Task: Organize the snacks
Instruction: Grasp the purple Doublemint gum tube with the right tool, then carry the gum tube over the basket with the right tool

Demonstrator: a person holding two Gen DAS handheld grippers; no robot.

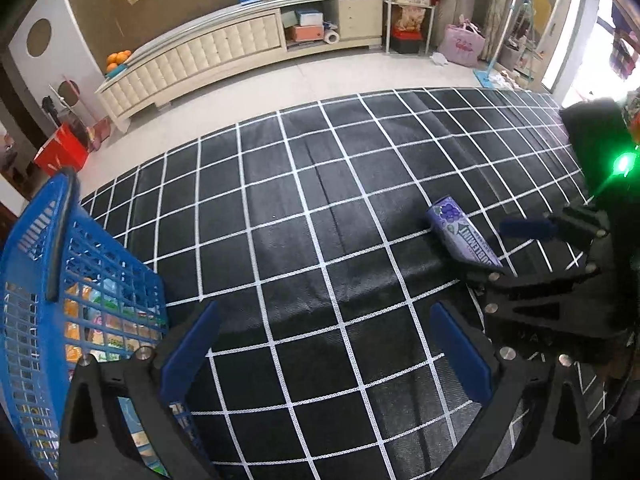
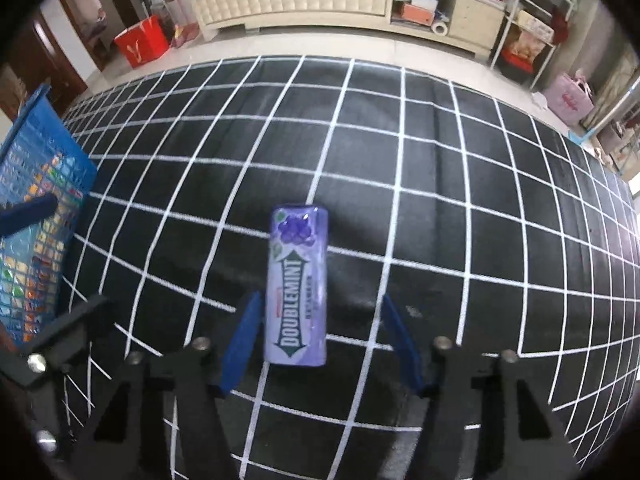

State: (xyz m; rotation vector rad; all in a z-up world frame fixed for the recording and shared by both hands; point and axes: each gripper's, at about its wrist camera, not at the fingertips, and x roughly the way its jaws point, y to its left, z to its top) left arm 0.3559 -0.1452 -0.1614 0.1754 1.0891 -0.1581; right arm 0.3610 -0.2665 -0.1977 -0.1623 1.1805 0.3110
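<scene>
A purple Doublemint gum pack (image 2: 298, 280) lies flat on the black grid-patterned mat (image 2: 440, 200). My right gripper (image 2: 320, 304) points down over it with the pack's near end between its blue pads. The left pad sits close against the pack and the right pad stands clear of it, so the jaws are open. The left wrist view shows the same pack (image 1: 460, 232) at the right. My left gripper (image 1: 326, 354) hangs open over bare mat, holding nothing. Beside it at the left stands a blue basket (image 1: 36, 240) with several snack packs inside.
The blue basket (image 2: 24, 152) stands at the mat's left edge. Beyond the mat are pale floor, a long cream cabinet (image 1: 192, 56), a red bag (image 2: 140, 42) and a pink bag (image 1: 462, 46).
</scene>
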